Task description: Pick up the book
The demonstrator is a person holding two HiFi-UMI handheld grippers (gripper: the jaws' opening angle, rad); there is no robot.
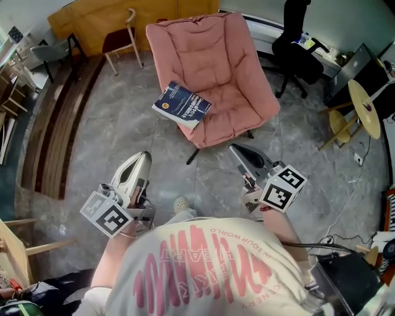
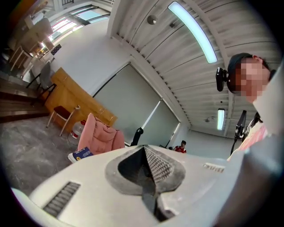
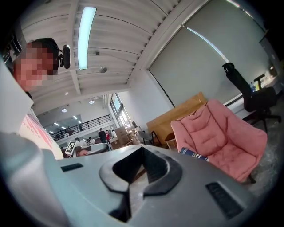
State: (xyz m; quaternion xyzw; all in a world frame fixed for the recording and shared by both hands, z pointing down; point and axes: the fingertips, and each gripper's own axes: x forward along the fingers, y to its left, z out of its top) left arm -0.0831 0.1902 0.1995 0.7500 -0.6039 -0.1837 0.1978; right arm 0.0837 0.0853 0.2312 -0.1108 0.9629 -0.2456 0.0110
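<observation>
A dark blue book point(image 1: 182, 105) lies face up on the front left edge of a pink padded chair point(image 1: 225, 68), partly overhanging the seat. Both grippers are held level over the grey floor, short of the chair. My left gripper point(image 1: 145, 158) is shut and empty, below and left of the book. My right gripper point(image 1: 237, 149) is also shut and empty, below and right of it. In the left gripper view the book point(image 2: 83, 153) shows small beyond the shut left gripper point(image 2: 144, 149). In the right gripper view the book point(image 3: 195, 154) rests on the chair point(image 3: 226, 133), past the shut right gripper point(image 3: 141, 149).
A black office chair point(image 1: 299, 46) stands right of the pink chair. A yellow round side table point(image 1: 364, 108) is at the far right. A small wooden chair point(image 1: 120, 40) and a wooden cabinet point(image 1: 117, 18) are at the back left, wooden steps point(image 1: 55, 123) along the left.
</observation>
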